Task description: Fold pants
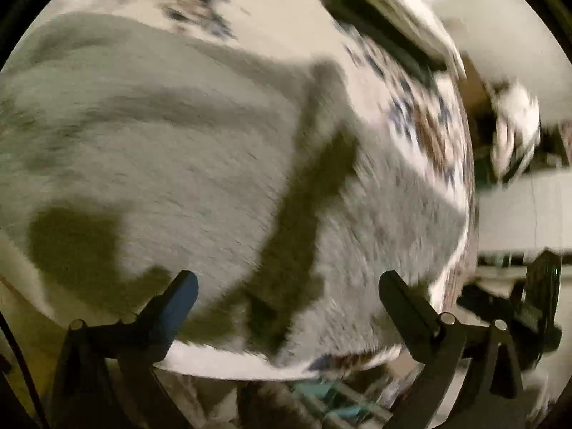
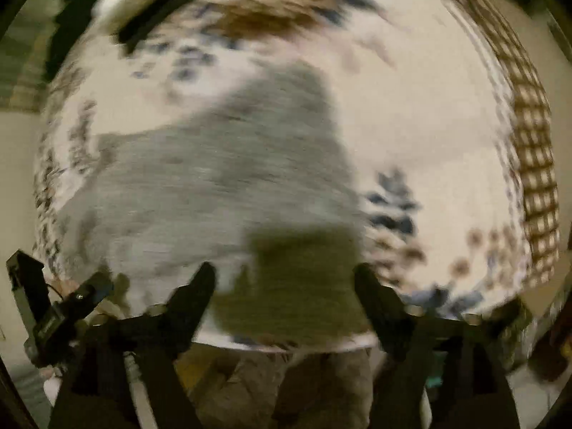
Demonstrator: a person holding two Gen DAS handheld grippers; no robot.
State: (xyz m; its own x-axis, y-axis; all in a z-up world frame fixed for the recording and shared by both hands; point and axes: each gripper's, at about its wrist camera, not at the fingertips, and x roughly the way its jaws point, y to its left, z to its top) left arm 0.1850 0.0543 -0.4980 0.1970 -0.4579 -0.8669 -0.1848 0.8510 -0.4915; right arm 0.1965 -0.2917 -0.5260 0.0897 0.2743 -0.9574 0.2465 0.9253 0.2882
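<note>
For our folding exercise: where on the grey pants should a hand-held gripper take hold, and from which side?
Judging through heavy blur: grip the grey pants at the near edge by the tabletop's front rim, coming from above. The cloth lies flat, so only an edge gives the fingers something to pinch. Both hand-held grippers, left and right, are open above it.

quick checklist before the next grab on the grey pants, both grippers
1. Left gripper jaws apart, nothing between them: ok.
2. Right gripper jaws apart, nothing between them: ok.
3. Grey fleecy pants lying on the round white floral-print tablecloth, not hanging off the near edge: ok.
4. Pants lying flat without wrinkles: not ok, long creases run across the fabric in the left wrist view.
5. Exact edge or fold line to grip: cannot tell, both views are motion-blurred.
6. Pants free of other objects on top: ok, only shadows cross them.
</note>
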